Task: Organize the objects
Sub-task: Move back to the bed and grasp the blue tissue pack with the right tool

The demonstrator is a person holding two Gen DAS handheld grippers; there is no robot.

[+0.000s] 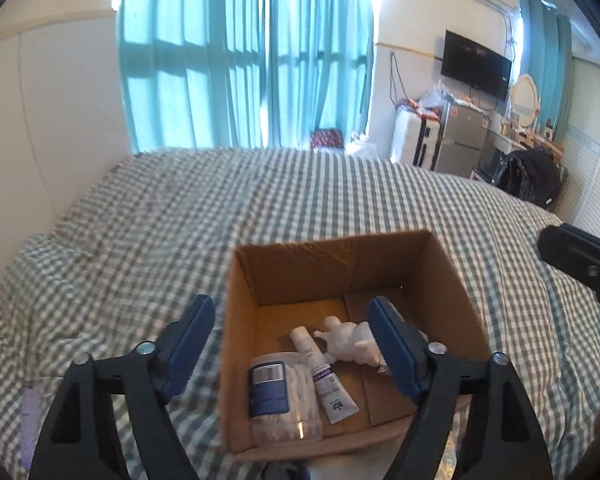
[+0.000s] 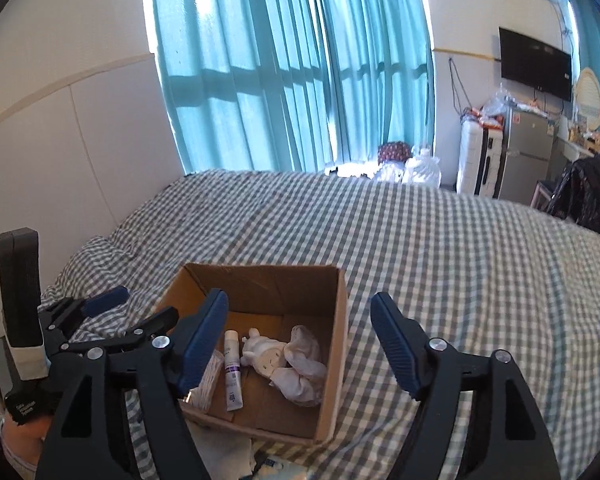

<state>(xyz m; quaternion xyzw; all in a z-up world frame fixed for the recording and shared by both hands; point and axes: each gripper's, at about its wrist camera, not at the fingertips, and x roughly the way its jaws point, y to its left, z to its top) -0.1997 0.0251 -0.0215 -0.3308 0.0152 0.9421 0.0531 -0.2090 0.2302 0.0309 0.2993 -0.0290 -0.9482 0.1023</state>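
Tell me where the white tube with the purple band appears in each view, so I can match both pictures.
Left wrist view: the tube lies in the cardboard box, lower centre, right of the cotton swab jar.
Right wrist view: the tube lies in the box, lower left of centre.
Shared landmark: the white figurine right of it.

Daylight pours through the teal curtains (image 1: 244,52) behind the bed, and I see them glowing with blown-out white strips at their edges, while the window bars show as dark shadow bands across the fabric. The inside of the cardboard box (image 1: 342,266) sits in dimmer, warm shade, and the checked bedspread (image 2: 440,248) looks soft and slightly smeared in my left wrist view. Both feeds bend hard at the rim, with black corners from the fisheye.
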